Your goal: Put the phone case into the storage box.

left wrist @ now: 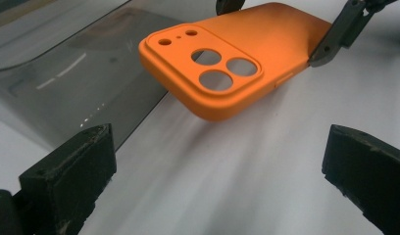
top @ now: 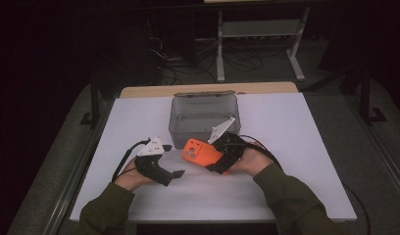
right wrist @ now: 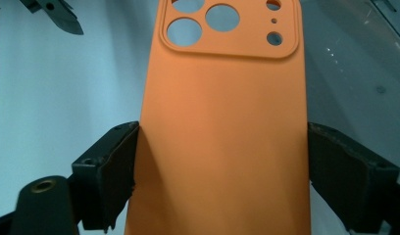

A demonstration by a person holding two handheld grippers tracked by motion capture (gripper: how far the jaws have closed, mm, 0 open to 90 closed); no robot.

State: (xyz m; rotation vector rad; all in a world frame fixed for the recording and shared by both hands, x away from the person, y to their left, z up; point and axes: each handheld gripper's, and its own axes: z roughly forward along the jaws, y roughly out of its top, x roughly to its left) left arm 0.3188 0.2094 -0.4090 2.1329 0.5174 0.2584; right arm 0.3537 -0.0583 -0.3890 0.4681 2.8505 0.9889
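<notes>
The right gripper [right wrist: 220, 161] is clamped on an orange phone case [right wrist: 222, 127], its 2 black pads pressing the case's long edges from either side. The left gripper [left wrist: 220, 161] stands apart with nothing between its jaws, and it points at the case from near by.

The phone case [top: 202, 153] is a smooth, matt orange shell with rounded corners, held back-side up just above the white table [top: 286, 127]. At its free end sits a raised camera block [left wrist: 203, 61] with 3 large round holes and 3 small ones; a slim button ridge runs along one side edge.

In the high view the case lies at about 3 o'clock from the left gripper [top: 177, 174] and at 9 o'clock from the right gripper [top: 215, 166], with its camera end towards 10 o'clock.

At 12 o'clock from the case, just beside it, stands a clear plastic box [top: 204, 120], open at the top; nothing can be seen lying in it
</notes>
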